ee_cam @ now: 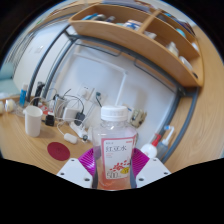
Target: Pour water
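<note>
My view looks forward along my two fingers over a wooden table set against a white wall.

My gripper has its jaws pinching a bottle: the left finger and the right finger press on its two sides, with no gap that I can see at either one. The bottle stands upright between them, very near the lens. It is clear plastic with a white cap, pink liquid inside, and a white label with red characters on it. Its base is hidden below my fingers, so I cannot tell whether it rests on the table or hangs lifted.

To the far left stands a white cup, upright, well apart from the bottle. Nearer, left of the bottle and just beside my left finger, a round magenta disc lies flat on the table. Between the cup and the bottle, farther back by the wall, sits a clutter of cables and small items too small to name.

Above, a wooden shelf runs across the wall, with small objects on it that I cannot make out. To the right of the bottle a pale slanted surface rises.
</note>
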Demonstrator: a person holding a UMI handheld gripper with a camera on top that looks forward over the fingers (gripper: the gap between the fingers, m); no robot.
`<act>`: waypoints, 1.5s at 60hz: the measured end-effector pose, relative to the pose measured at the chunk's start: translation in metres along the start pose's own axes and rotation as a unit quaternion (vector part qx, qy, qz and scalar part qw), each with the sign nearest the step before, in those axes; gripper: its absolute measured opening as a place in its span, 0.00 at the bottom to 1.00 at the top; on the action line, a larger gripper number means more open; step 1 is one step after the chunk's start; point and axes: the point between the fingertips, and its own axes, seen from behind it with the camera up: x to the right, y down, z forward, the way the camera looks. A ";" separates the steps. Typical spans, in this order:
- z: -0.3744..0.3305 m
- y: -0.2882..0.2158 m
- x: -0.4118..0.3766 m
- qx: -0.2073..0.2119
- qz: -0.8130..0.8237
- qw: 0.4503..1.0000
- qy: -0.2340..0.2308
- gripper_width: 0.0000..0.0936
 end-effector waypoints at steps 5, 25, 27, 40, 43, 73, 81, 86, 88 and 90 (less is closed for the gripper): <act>0.009 -0.029 -0.008 0.015 -0.129 0.991 0.013 0.47; 0.052 -0.103 -0.093 0.059 -0.491 0.869 0.005 0.47; 0.056 -0.108 -0.101 0.063 -0.515 0.855 0.009 0.49; 0.068 -0.136 -0.141 0.086 -0.663 0.742 0.038 0.49; 0.067 -0.143 -0.145 0.090 -0.696 0.710 0.053 0.49; 0.068 -0.142 -0.165 0.097 -0.763 0.635 0.079 0.49; 0.061 -0.141 -0.159 0.101 -0.678 0.726 0.050 0.49; 0.057 -0.140 -0.155 0.096 -0.583 0.807 0.021 0.49; 0.055 -0.135 -0.153 0.086 -0.533 0.842 0.004 0.49; 0.054 -0.129 -0.154 0.072 -0.481 0.874 -0.018 0.49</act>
